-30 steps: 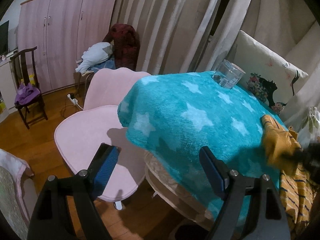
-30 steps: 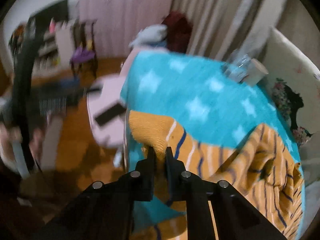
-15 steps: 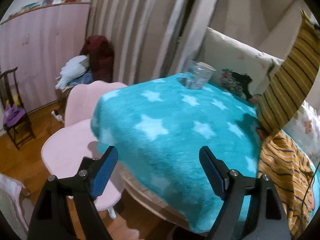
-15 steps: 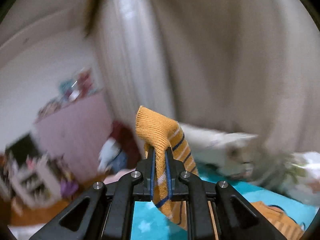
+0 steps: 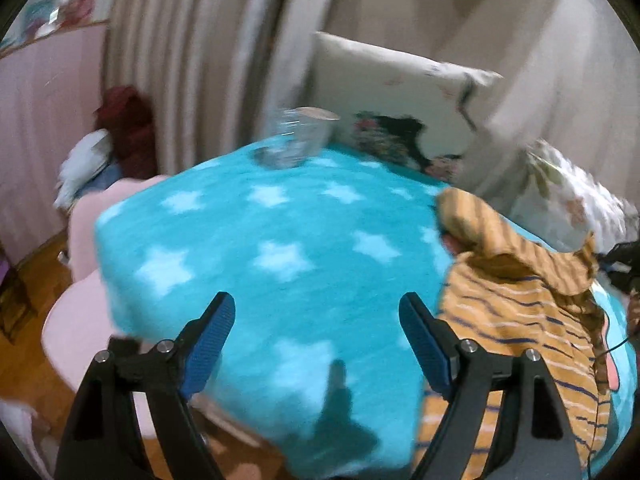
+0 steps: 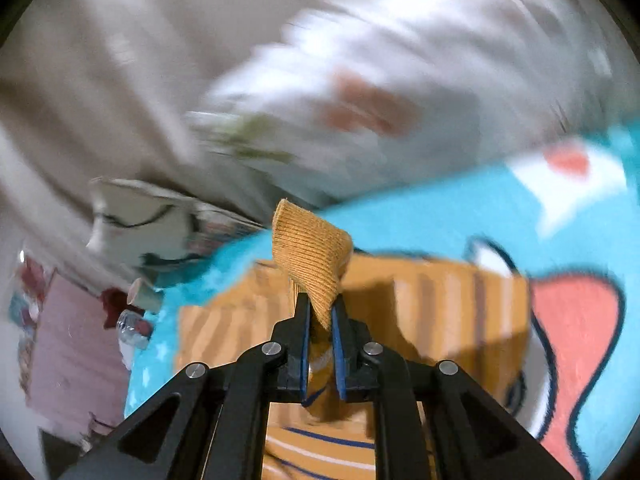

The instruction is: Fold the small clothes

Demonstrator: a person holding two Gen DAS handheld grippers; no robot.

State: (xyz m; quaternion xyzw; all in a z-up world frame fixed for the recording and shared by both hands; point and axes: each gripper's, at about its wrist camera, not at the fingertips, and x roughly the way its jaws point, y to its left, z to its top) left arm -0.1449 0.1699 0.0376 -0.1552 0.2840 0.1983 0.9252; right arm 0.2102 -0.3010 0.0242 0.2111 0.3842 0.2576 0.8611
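Observation:
An orange knit garment with navy and white stripes lies bunched at the right of a table covered by a turquoise star blanket. My left gripper hovers over the blanket's near edge, just left of the garment; its jaws are wide, opening slightly, with nothing between them. In the right wrist view my right gripper pinches a ribbed orange cuff of the garment, which sticks up past the blue pads. Its jaws are starting to open, and the pads still press the cloth. The rest of the garment spreads below on the blanket.
A clear glass jar stands at the table's far edge. A floral pillow and a second pillow lean against beige curtains behind. A pink chair sits left of the table, above a wooden floor.
My right gripper lifted the cuff high and swung it fast over to the table's right side, rolling as it went. My left gripper slid right over the table, still open.

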